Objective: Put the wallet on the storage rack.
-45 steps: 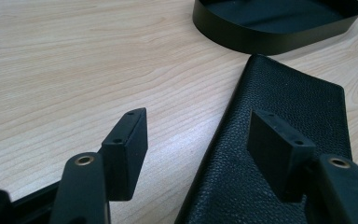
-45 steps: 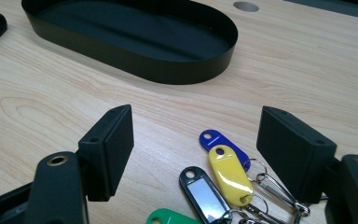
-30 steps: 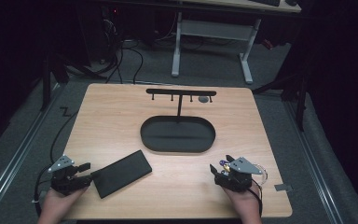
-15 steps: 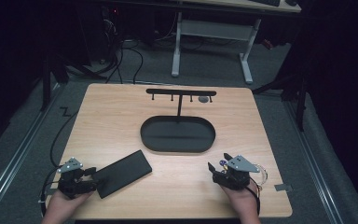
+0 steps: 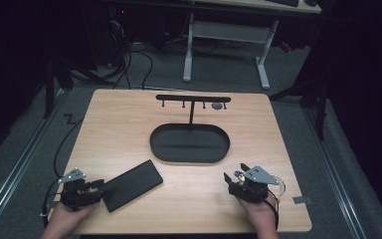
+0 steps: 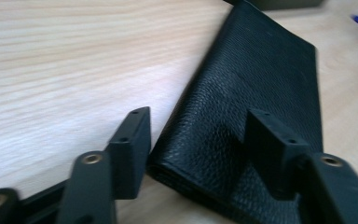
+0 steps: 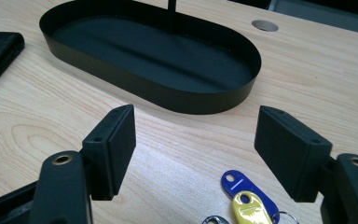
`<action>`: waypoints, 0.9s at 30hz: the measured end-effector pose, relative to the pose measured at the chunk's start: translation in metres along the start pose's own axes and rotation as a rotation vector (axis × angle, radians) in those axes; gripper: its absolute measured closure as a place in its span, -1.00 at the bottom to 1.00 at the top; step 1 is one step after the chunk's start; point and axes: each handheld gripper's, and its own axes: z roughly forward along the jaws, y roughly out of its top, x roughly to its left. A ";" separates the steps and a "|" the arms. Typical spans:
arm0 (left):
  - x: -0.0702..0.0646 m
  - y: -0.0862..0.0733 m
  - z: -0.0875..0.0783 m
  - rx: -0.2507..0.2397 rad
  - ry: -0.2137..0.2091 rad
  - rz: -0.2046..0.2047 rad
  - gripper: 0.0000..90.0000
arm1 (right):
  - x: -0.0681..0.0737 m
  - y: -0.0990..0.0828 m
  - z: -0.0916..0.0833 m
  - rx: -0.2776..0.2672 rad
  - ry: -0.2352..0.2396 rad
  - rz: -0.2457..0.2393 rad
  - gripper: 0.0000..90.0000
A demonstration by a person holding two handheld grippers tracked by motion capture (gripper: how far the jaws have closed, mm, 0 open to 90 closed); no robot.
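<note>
At the table's near-left corner the left gripper [image 6: 193, 144] straddles the near corner of a flat black grained-leather wallet [image 6: 256, 107]; its jaws have just been closing, one pad beside the wallet's edge, the other above its top, not yet pressing; further right stands an oval black metal tray [image 5: 189, 144] with a T-shaped hook stand [image 5: 192, 99]; the right gripper [image 7: 196, 151] is released, jaws apart above blue and yellow key tags [image 7: 244, 196] on the light wooden table [image 5: 124, 124].

The left gripper [image 5: 95, 188] has slid along the table's near edge toward the black wallet [image 5: 129, 184], whose near corner now sits between its jaws. Those jaws have just been closing, though their pads do not press it yet.
</note>
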 end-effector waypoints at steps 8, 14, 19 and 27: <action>0.003 -0.002 -0.003 -0.007 -0.041 -0.026 0.28 | -0.002 -0.001 -0.002 -0.002 -0.005 0.010 -0.33; -0.006 -0.004 -0.004 -0.012 -0.052 0.038 0.60 | -0.003 -0.002 -0.002 -0.002 -0.006 0.012 -0.33; -0.008 -0.002 -0.005 -0.004 -0.068 0.022 0.71 | -0.003 -0.001 -0.002 -0.002 -0.007 0.014 -0.32; -0.018 0.005 -0.011 -0.051 -0.054 0.056 0.76 | -0.006 -0.002 -0.002 0.000 -0.008 0.020 -0.31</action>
